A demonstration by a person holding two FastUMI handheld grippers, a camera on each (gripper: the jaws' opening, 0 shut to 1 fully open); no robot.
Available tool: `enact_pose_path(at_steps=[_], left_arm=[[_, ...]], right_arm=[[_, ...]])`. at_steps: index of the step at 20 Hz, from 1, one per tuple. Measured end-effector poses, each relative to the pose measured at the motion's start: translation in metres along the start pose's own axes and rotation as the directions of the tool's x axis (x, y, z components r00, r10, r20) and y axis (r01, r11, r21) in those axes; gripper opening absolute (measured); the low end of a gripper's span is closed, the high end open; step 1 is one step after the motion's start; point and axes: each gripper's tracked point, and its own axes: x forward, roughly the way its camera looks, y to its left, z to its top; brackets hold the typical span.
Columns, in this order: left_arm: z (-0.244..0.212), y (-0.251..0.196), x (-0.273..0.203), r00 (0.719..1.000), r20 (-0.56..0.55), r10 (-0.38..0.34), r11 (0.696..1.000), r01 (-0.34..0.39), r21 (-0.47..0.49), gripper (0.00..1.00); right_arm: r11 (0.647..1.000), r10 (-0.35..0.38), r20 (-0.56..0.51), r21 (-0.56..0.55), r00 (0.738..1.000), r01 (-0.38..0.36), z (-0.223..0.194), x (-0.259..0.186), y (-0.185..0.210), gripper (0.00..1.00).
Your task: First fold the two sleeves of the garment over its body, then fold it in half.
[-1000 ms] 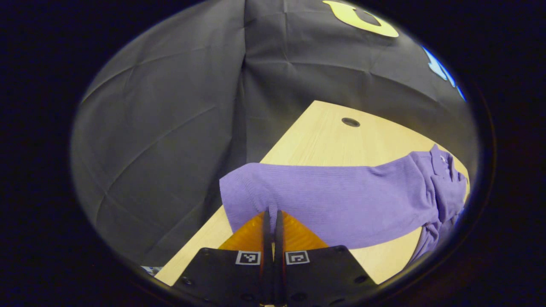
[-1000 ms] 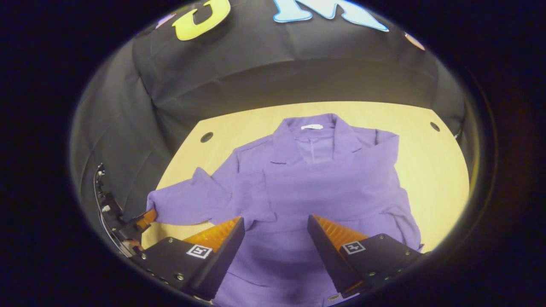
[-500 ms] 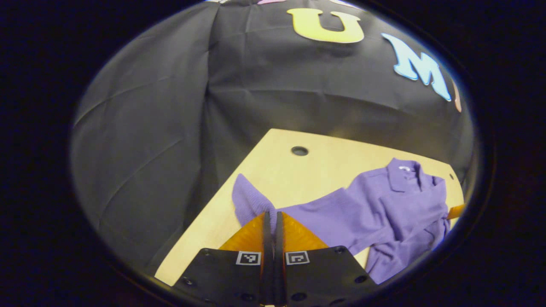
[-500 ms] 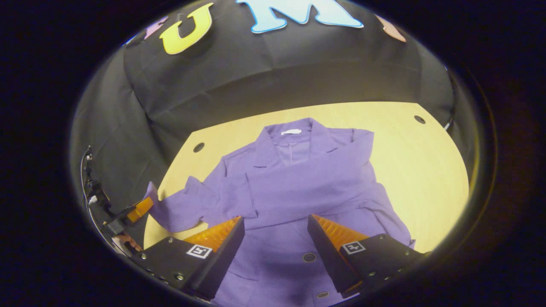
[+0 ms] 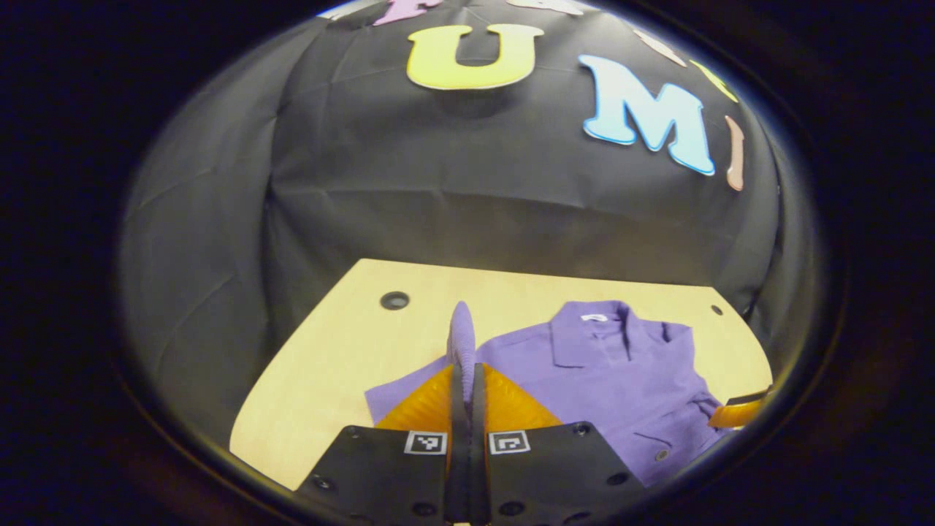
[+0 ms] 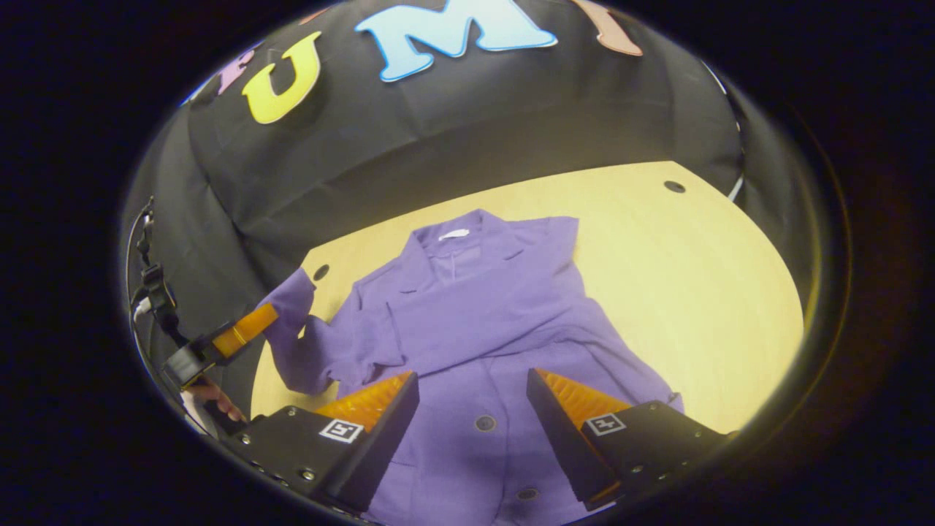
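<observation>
A purple collared garment (image 6: 475,321) lies face up on the wooden table (image 6: 694,292), collar toward the far wall. One sleeve lies folded across its chest. My left gripper (image 5: 465,376) is shut on the cuff of the other sleeve (image 5: 462,337), which stands up from its fingers. In the right gripper view, that left gripper (image 6: 252,325) holds the sleeve (image 6: 292,336) lifted at the table's left edge. My right gripper (image 6: 471,387) hangs open above the garment's lower front with nothing between its fingers; it also shows at the right rim of the left gripper view, right gripper (image 5: 738,413).
The table has round cable holes near its far corners, one hole (image 5: 394,300) on the left and another hole (image 6: 673,186) on the right. Bare wood lies right of the garment. A hand (image 6: 215,398) holds the left gripper's handle.
My left gripper has lifted the sleeve cuff off the table and swung toward the garment's body. The right gripper has drawn back a little, still open.
</observation>
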Motion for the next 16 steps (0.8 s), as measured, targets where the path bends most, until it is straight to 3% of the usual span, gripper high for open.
enact_pose_path(at_steps=[7,16], left_arm=[[0.008,-0.103,0.027,0.99,-0.016,-0.138,0.988,0.138,0.069,0.07],[-0.012,-0.256,0.05,0.948,-0.081,-0.309,0.941,0.317,0.121,0.07]], right_arm=[[0.992,-0.078,0.028,0.102,0.997,0.075,-0.005,-0.027,-0.057,0.94],[0.973,-0.147,0.026,0.184,0.989,0.14,-0.023,-0.054,-0.114,0.94]])
